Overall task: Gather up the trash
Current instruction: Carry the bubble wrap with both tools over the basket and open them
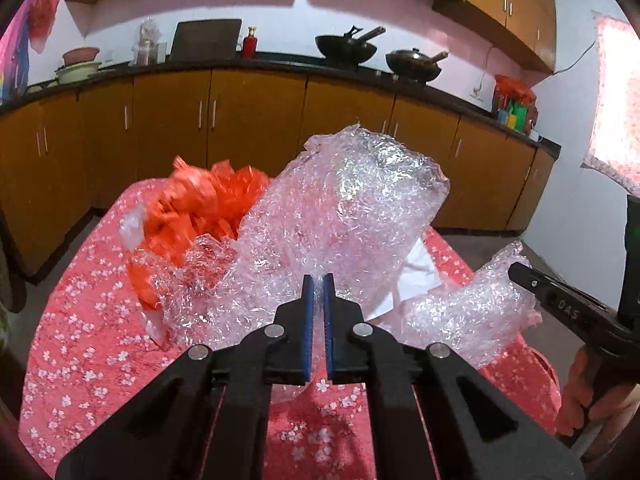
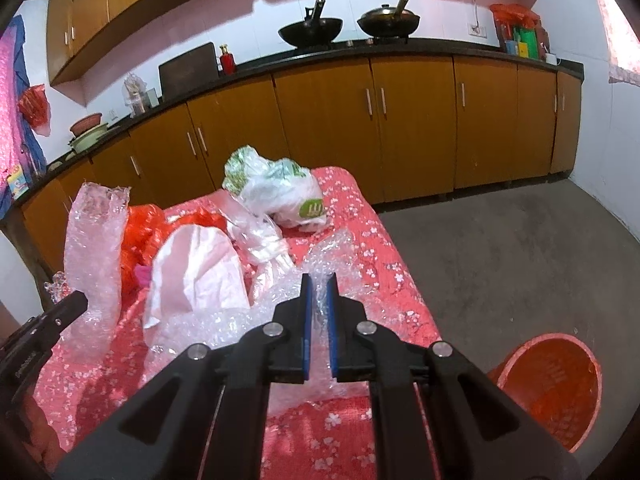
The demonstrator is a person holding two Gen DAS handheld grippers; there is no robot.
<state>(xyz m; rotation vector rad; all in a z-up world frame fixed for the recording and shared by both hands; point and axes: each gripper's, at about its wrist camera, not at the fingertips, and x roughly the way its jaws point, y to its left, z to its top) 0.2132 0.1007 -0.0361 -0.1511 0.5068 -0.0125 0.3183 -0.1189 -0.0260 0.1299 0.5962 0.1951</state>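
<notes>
- Right wrist view showed an orange basket on the floor beside the table's right edge; its contents were hard to make out.
- The left gripper was clamped on a bubble wrap sheet, which stood raised, its long axis running up toward the table's far edge.
- The right gripper was pinched on a second bubble wrap piece near the right edge.
- An orange plastic bag was blurred, partly hidden behind the sheet.
</notes>
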